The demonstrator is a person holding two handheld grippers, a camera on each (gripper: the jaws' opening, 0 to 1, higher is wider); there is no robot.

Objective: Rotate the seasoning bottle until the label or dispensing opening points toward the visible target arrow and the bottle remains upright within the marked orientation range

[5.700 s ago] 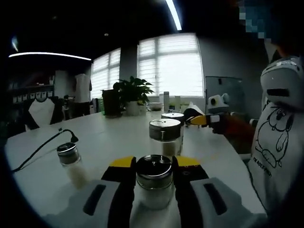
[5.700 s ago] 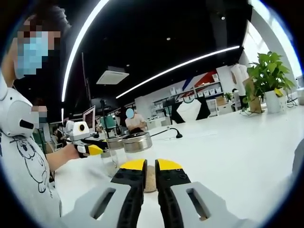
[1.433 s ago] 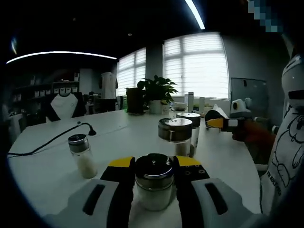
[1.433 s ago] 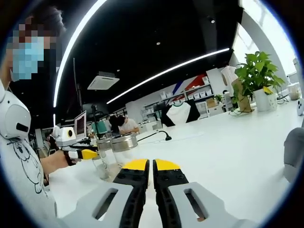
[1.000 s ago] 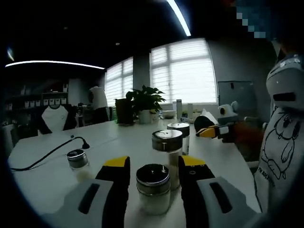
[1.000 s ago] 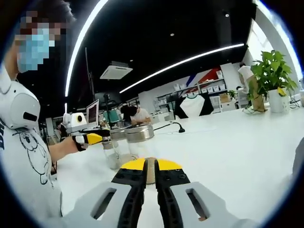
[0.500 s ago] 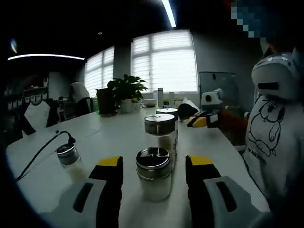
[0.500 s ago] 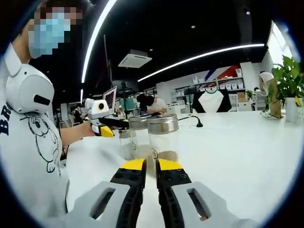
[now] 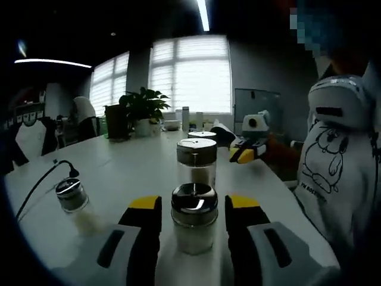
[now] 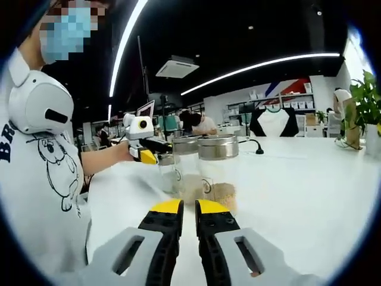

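Note:
A small glass seasoning bottle [image 9: 194, 229] with a metal lid and white contents stands upright on the white table [image 9: 137, 173]. My left gripper [image 9: 193, 204] is open around it, a yellow-tipped jaw on each side with a thin gap to the glass. From the right gripper view, the left gripper [image 10: 149, 156] shows at the left, held in a hand. My right gripper [image 10: 189, 207] is shut with nothing between its jaws and hovers over the table. It also shows in the left gripper view as the right gripper [image 9: 243, 155], beyond the jars.
Two taller metal-lidded jars [image 9: 197, 162] [image 9: 202, 136] stand right behind the bottle; the same jars [image 10: 217, 170] face the right gripper. A small shaker [image 9: 72, 199] and a black cable [image 9: 41, 182] lie at the left. A person in a white shirt [image 9: 333, 179] stands beside the table.
The left gripper, shut on the bottle 1.4 s ago, has let go and its jaws now stand apart around it. The right gripper stays shut; both views have shifted.

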